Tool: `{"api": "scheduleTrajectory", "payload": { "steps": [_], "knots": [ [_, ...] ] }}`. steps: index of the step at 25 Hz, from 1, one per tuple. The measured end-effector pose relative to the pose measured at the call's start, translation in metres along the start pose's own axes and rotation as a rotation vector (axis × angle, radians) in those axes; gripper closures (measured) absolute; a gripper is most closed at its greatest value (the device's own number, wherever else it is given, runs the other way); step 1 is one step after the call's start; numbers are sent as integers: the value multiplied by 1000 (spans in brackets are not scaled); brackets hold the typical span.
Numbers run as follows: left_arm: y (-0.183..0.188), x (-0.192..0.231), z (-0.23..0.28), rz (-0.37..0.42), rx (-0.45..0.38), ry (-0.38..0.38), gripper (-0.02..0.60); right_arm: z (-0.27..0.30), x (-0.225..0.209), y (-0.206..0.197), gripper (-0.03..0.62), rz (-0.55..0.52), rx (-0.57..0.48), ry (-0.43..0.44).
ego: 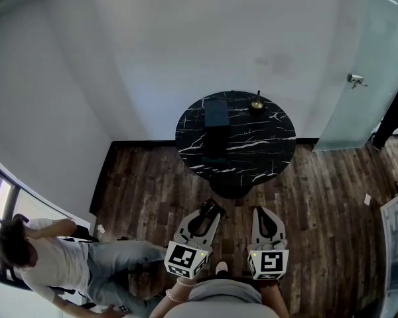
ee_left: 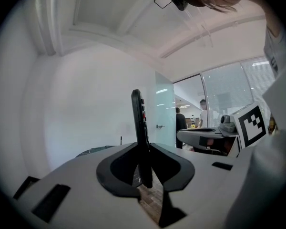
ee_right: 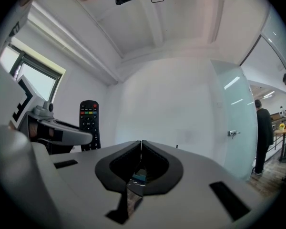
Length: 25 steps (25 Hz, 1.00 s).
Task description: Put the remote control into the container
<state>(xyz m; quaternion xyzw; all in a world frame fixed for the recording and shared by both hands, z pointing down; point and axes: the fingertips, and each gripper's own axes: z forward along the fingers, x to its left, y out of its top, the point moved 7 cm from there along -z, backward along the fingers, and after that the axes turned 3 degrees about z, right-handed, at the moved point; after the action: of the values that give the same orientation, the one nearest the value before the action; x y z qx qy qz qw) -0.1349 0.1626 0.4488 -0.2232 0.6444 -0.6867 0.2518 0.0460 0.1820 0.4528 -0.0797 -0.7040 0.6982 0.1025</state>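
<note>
Remote control (ee_left: 140, 128) stands upright, pinched on its lower end between the jaws of the left gripper (ee_left: 144, 149), thin edge toward that gripper's camera and most of its length rising above the jaw tips. From the right gripper view the same remote shows at the left of the frame, button face on, with a coloured row of keys near the top. The right gripper (ee_right: 141, 148) has its jaws pressed together with nothing between them.

In the head view both grippers sit low in the frame, side by side over the wood floor (ego: 152, 177), left one at centre-left and right one just beside it, both short of the table's near edge. Ahead of them, at frame centre, is the round black marble table (ego: 268, 144). On its left half lies the container (ego: 217, 113), a dark rectangular box, well apart from the remote. Near the table's far rim, to the right of the container, stands a small brass-coloured piece (ego: 257, 103); what it is I cannot tell.

At the lower left a person (ego: 53, 260) in a white top sits on the floor. A frosted glass door (ego: 365, 65) fills the upper right.
</note>
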Motion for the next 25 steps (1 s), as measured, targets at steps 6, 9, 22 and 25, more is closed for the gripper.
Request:
{"api": "scheduleTrajectory", "payload": {
  "steps": [6,9,22,25],
  "knots": [
    [-2,20,-1,-8,6,-3,500,13,13,0,582,-11,15,3],
    [-5,26,-1,-18,8,-7,500,15,16,-1,582,-6,27,-8],
    [-6,39,9,-50,13,16,500,41,18,7,582,-33,25,42],
    [-4,41,20,-46,13,21,500,49,10,5,582,-20,30,42]
  ]
}}
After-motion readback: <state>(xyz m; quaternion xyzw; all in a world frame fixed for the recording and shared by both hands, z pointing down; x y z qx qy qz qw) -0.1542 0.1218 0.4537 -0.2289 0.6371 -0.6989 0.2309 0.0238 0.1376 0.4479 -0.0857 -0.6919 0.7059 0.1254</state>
